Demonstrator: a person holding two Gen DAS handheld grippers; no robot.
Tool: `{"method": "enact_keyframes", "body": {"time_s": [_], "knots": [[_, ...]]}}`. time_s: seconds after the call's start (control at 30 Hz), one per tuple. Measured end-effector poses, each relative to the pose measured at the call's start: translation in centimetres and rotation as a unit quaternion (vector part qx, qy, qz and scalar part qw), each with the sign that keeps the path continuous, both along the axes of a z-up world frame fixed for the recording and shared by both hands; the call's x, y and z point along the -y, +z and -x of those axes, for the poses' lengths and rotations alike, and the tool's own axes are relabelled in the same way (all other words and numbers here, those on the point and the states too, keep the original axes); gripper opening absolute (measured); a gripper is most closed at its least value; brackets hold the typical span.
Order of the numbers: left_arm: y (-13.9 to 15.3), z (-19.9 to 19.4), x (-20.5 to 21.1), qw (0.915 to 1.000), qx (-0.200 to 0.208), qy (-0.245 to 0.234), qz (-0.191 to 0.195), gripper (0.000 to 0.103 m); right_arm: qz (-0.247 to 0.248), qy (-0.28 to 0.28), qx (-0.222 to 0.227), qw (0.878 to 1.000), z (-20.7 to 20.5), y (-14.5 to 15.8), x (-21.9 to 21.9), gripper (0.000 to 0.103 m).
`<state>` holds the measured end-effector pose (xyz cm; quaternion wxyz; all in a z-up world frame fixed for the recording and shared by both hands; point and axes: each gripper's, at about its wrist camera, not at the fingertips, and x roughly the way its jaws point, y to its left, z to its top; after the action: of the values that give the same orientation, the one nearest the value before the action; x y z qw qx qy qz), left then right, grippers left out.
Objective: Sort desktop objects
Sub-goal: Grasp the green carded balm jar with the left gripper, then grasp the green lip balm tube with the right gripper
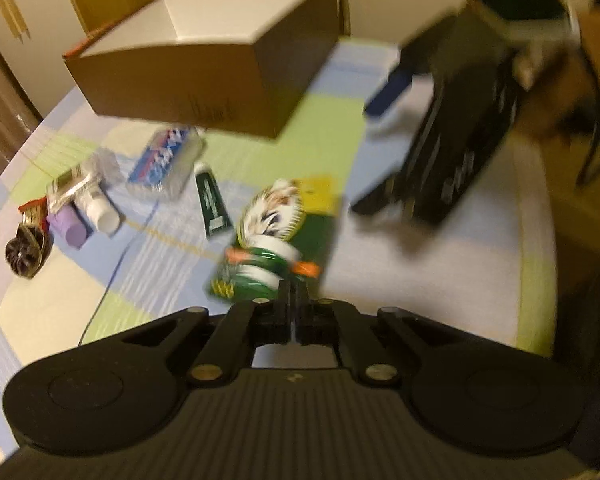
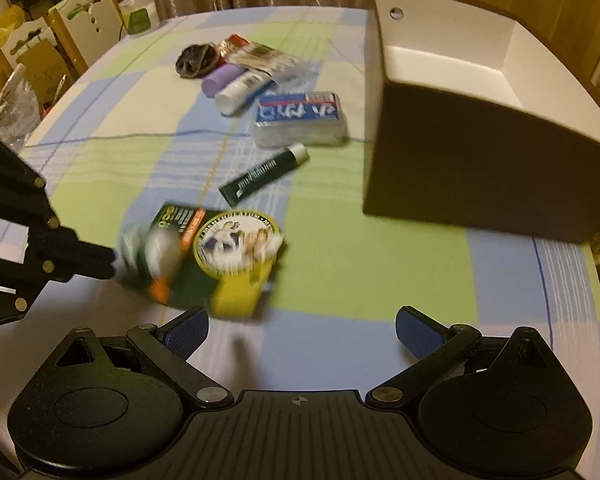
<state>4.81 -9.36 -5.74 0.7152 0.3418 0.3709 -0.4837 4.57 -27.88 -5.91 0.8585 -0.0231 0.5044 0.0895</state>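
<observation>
A green card packet (image 1: 284, 224) with a round animal picture and a yellow corner lies blurred in front of my left gripper (image 1: 294, 286), which is shut on its near edge. From the right wrist view the same packet (image 2: 224, 256) sits at centre left, with the left gripper (image 2: 110, 262) pinching it from the left. My right gripper (image 2: 304, 334) is open, its blue pads (image 2: 188, 332) spread wide with nothing between them, just short of the packet. An open brown cardboard box (image 2: 480, 140) with a white inside stands to the right.
On the checked tablecloth (image 2: 340, 248) lie a dark green tube (image 2: 264, 174), a clear case with a blue-and-red label (image 2: 298, 118), a white tube (image 2: 240, 92), a purple cylinder (image 2: 218, 78) and a dark wrapper (image 2: 194, 62). Chairs (image 2: 80, 20) stand beyond the far left edge.
</observation>
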Motion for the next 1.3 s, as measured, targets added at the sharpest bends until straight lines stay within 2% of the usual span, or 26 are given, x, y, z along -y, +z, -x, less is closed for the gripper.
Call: {"method": "enact_keyframes", "body": {"time_s": [0.1, 0.17, 0.2, 0.23, 0.27, 0.37, 0.43, 0.5, 0.7, 0.8, 0.9, 1.07, 1.2, 1.23, 1.3], "knots": [[-1.2, 0.9, -1.0, 0.9995, -0.001, 0.017, -0.025, 0.0, -0.003, 0.001, -0.001, 1.0, 0.5, -0.3, 0.2, 0.103], [-1.2, 0.6, -1.6, 0.9983, -0.007, 0.056, -0.017, 0.009, -0.005, 0.002, 0.0, 1.0, 0.7, -0.3, 0.2, 0.103], [-1.2, 0.4, -1.9, 0.997, -0.01, 0.075, -0.013, 0.017, -0.006, 0.003, 0.0, 1.0, 0.7, -0.4, 0.2, 0.103], [-1.2, 0.3, -2.1, 0.9954, -0.013, 0.095, -0.008, 0.037, -0.007, 0.003, 0.001, 1.0, 0.7, -0.4, 0.2, 0.103], [-1.2, 0.2, -2.4, 0.9933, -0.016, 0.114, -0.004, 0.046, -0.007, 0.003, 0.001, 1.0, 0.7, -0.4, 0.2, 0.103], [-1.3, -0.7, -1.8, 0.981, -0.036, 0.187, 0.035, 0.047, -0.005, 0.004, 0.003, 1.0, 0.6, -0.2, 0.3, 0.103], [-2.0, -1.2, -1.3, 0.9677, -0.057, 0.24, 0.054, 0.049, -0.001, 0.007, 0.003, 1.0, 0.5, 0.0, 0.6, 0.103], [-2.7, -1.6, -0.7, 0.9509, -0.077, 0.291, 0.073, 0.049, 0.006, 0.01, 0.001, 1.0, 0.4, 0.0, 1.0, 0.103], [-3.1, -1.3, 0.2, 0.9382, -0.073, 0.328, 0.082, 0.046, 0.022, 0.02, -0.008, 1.0, 0.2, -0.2, 2.4, 0.103], [-3.3, -1.1, 0.7, 0.9314, -0.071, 0.346, 0.086, 0.036, 0.02, 0.027, -0.009, 0.999, 0.0, -0.3, 2.6, 0.103], [-3.4, -1.0, 0.7, 0.9266, -0.067, 0.36, 0.087, 0.033, 0.008, 0.042, -0.009, 0.999, -0.5, -0.5, 2.2, 0.103], [-2.6, -1.4, -2.5, 0.9279, -0.03, 0.366, 0.062, 0.032, -0.032, 0.08, 0.0, 0.996, -1.5, -0.7, -0.1, 0.103], [-2.1, -2.3, -6.2, 0.9197, -0.017, 0.389, 0.048, 0.032, -0.058, 0.079, 0.018, 0.995, -3.1, -0.9, -2.2, 0.103], [-2.1, -2.6, -7.1, 0.9161, -0.018, 0.398, 0.048, 0.032, -0.064, 0.07, 0.024, 0.995, -3.7, -1.0, -2.8, 0.103], [-2.0, -2.9, -7.9, 0.9141, -0.02, 0.402, 0.052, 0.032, -0.072, 0.047, 0.03, 0.996, -5.0, -1.3, -3.6, 0.102]]}}
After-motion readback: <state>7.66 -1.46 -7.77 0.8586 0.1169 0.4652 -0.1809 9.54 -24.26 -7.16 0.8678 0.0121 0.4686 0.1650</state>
